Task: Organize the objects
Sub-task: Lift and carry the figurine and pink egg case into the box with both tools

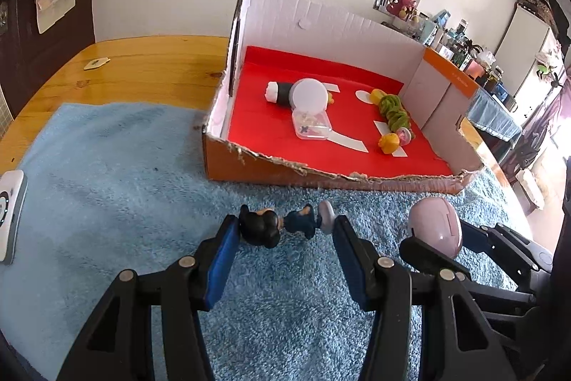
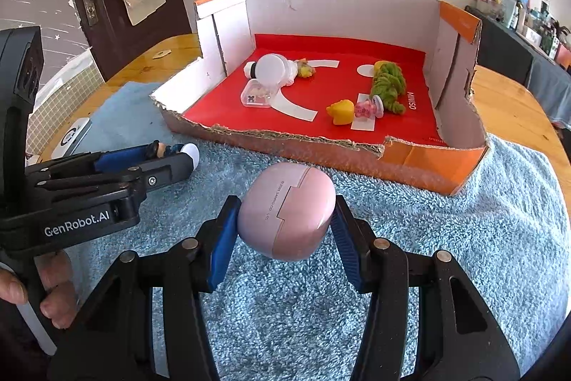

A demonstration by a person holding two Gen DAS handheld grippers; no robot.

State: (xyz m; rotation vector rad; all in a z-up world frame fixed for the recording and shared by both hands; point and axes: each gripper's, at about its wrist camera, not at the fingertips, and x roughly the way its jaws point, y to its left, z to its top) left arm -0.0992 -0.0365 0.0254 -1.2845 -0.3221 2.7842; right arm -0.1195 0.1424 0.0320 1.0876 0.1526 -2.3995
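Left wrist view: the left gripper (image 1: 285, 231) holds a small figurine (image 1: 282, 225) lengthwise, jaws pressing its dark head and pale base, above a blue towel (image 1: 117, 166) on the counter (image 1: 150, 63). Ahead sits a cardboard tray (image 1: 357, 179) with a red floor, already holding toys. The figurine looks light, rigid and knobbly, so this end-to-end grip may slip.

Right wrist view: the right gripper (image 2: 285, 220) clamps a pink case (image 2: 287, 209) by its sides, just before the tray. The case looks hard, glossy and slippery; its widest middle is the safest hold.
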